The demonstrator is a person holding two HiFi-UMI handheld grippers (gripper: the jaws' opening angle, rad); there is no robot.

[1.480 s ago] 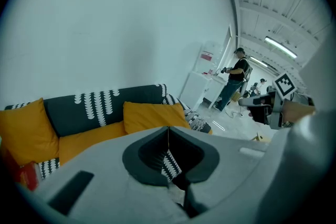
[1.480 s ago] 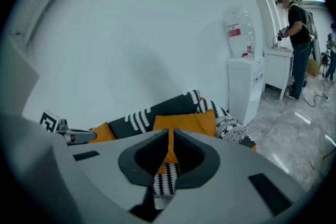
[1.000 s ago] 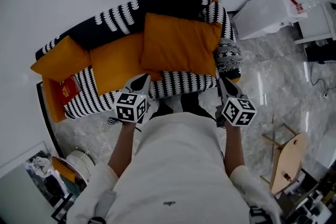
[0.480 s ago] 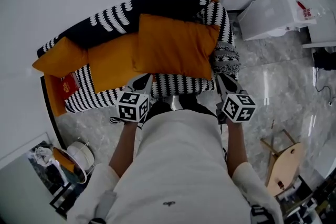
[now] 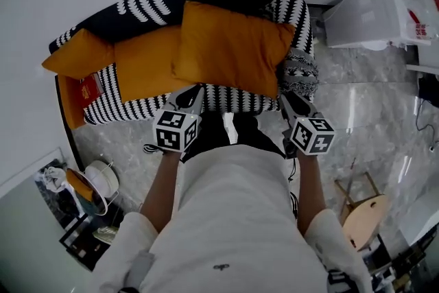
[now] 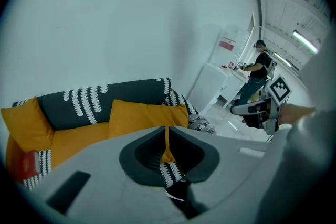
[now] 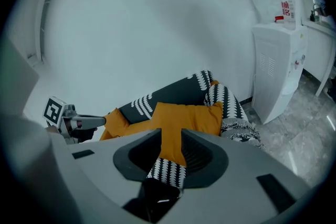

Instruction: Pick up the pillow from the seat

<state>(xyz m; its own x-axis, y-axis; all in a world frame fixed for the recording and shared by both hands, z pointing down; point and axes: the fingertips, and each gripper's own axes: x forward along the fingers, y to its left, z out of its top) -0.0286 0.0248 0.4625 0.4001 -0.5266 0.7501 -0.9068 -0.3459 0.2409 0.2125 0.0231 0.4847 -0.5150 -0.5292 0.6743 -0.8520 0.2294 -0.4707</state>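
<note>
A large orange pillow [image 5: 230,55] leans on the seat of a black-and-white patterned sofa [image 5: 233,103], towards its right end. My left gripper [image 5: 191,95] is shut and empty, its tips over the seat's front edge just below the pillow's lower left corner. My right gripper [image 5: 287,101] hovers near the pillow's lower right corner; its jaws have just been opening and stand slightly open with nothing between them. The left gripper view shows the pillow [image 6: 142,114] ahead of the shut left gripper [image 6: 167,131]. The right gripper view has the pillow [image 7: 189,115] beyond the right gripper [image 7: 171,136].
Two more orange cushions [image 5: 140,72] [image 5: 75,60] and a red item [image 5: 89,88] lie on the sofa's left part. A grey patterned throw [image 5: 298,72] covers the right arm. A white dispenser [image 5: 370,14], a wooden stool [image 5: 363,216] and a basket [image 5: 99,178] stand around. Another person [image 6: 257,68] stands far off.
Both grippers have come forward and down towards the sofa's front edge and the pillow. The pillow has not moved.
</note>
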